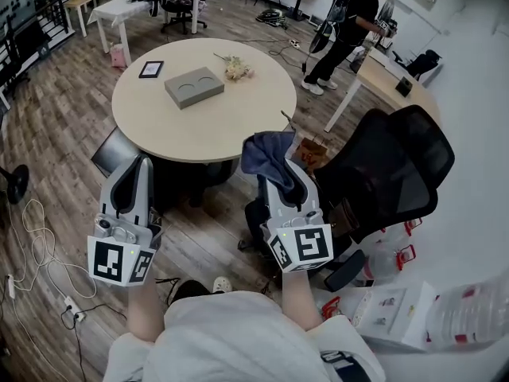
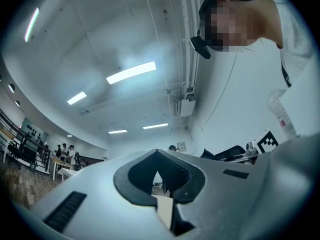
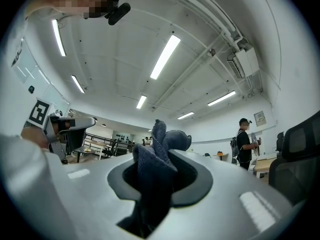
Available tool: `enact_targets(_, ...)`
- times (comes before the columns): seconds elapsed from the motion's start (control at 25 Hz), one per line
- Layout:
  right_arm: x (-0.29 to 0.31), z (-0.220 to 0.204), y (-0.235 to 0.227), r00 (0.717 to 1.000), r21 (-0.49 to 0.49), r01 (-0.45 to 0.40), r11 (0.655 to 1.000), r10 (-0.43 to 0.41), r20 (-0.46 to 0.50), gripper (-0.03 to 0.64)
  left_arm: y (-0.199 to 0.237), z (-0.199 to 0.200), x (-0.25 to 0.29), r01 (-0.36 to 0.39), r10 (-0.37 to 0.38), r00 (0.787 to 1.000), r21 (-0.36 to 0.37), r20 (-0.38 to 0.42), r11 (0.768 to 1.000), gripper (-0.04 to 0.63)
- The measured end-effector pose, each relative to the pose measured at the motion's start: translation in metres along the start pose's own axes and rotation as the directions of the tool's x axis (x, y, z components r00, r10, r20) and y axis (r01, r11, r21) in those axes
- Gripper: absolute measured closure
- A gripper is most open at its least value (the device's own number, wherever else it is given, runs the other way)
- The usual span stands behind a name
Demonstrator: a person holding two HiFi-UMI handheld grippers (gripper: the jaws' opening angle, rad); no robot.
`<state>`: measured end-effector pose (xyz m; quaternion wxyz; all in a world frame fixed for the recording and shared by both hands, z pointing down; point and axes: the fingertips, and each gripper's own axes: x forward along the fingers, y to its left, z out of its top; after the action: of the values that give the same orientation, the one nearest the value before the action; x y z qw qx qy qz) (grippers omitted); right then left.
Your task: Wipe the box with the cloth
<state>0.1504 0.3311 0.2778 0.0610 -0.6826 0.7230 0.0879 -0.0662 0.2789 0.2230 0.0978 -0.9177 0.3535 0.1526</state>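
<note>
The grey box (image 1: 193, 87), flat with two round hollows in its top, lies on the round beige table (image 1: 231, 126). A dark blue cloth (image 1: 266, 153) (image 3: 156, 166) is bunched between the jaws of my right gripper (image 1: 280, 170) (image 3: 160, 153), which is shut on it. That gripper is held off the table's near right edge, well short of the box. My left gripper (image 1: 144, 165) (image 2: 157, 153) is shut with nothing in it, level with the table's near left edge. Both gripper views tilt up toward the ceiling, so neither shows the box.
On the table also lie a small black frame (image 1: 150, 69) and a pale crumpled bunch (image 1: 236, 69). A black office chair (image 1: 390, 173) stands close on the right. A person (image 1: 350, 26) stands by a desk at the back right. Cables (image 1: 40, 253) trail over the wooden floor on the left.
</note>
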Motion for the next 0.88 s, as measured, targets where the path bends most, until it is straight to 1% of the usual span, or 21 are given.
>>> enact_targets(0.2, 0.013, -0.005, -0.011, 1.000, 0.021, -0.017, 1.000, 0.017, 0.002, 0.528, -0.002, -0.010, 0.011, -0.006, 0.006, 1.000, 0.010, -0.022, 1.000, 0.592)
enact_targets(0.48, 0.045, -0.014, -0.016, 1.000, 0.021, -0.029, 0.999, 0.029, 0.001, 0.528, 0.018, -0.020, 0.032, -0.011, 0.011, 1.000, 0.009, -0.011, 1.000, 0.592)
enact_targets(0.64, 0.073, -0.019, -0.018, 1.000, 0.030, -0.025, 0.999, 0.024, 0.005, 0.528, 0.038, -0.026, 0.048, -0.010, 0.010, 1.000, 0.012, -0.011, 1.000, 0.592)
enact_targets(0.88, 0.128, -0.025, -0.013, 1.000, 0.020, -0.024, 1.000, 0.023, 0.007, 0.528, 0.088, -0.037, 0.075, -0.020, 0.020, 1.000, 0.012, -0.011, 1.000, 0.592)
